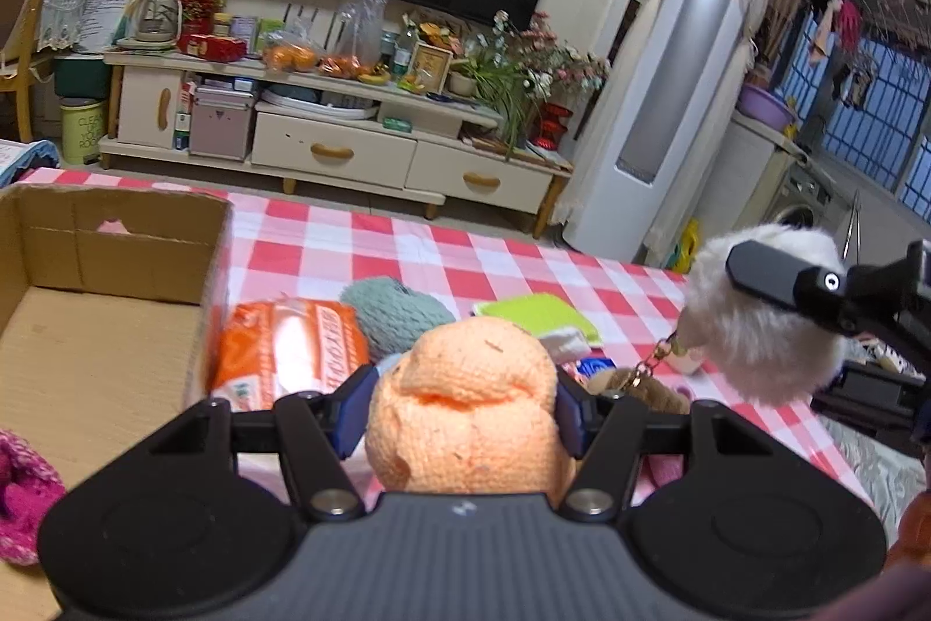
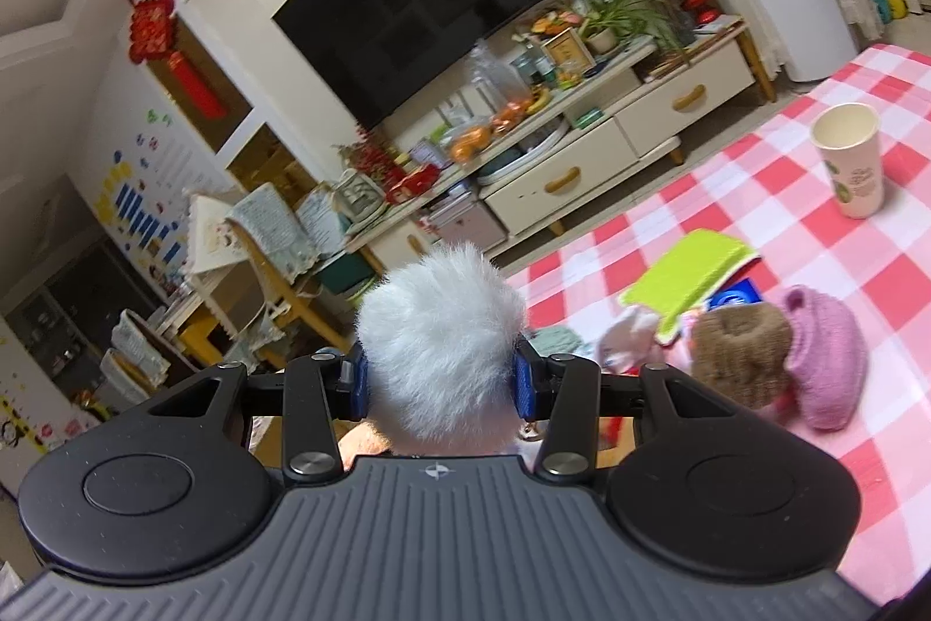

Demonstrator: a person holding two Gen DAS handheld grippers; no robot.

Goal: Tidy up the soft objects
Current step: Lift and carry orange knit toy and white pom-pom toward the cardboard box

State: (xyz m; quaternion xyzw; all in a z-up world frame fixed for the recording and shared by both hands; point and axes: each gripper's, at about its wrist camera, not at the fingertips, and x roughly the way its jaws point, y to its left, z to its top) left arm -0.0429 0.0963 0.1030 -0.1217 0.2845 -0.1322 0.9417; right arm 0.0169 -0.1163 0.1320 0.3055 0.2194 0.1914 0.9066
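Note:
My left gripper (image 1: pixel 462 408) is shut on an orange knitted soft toy (image 1: pixel 465 405), held above the table just right of an open cardboard box (image 1: pixel 145 242). My right gripper (image 2: pixel 439 379) is shut on a white fluffy pom-pom (image 2: pixel 439 330) with a small chain; it also shows at the right of the left wrist view (image 1: pixel 762 318), held in the air. On the red-checked tablecloth (image 1: pixel 442 260) lie an orange packet (image 1: pixel 291 347), a grey-green knit (image 1: pixel 395 309), a lime green cloth (image 2: pixel 683 280), a brown plush (image 2: pixel 742 350) and a pink knit hat (image 2: pixel 826 359).
A magenta knit item (image 1: pixel 23 493) lies at the box's near left corner. A paper cup (image 2: pixel 852 167) stands upright at the far right of the table. Beyond the table are a TV cabinet (image 1: pixel 349 144) and a tall white air conditioner (image 1: pixel 669 97).

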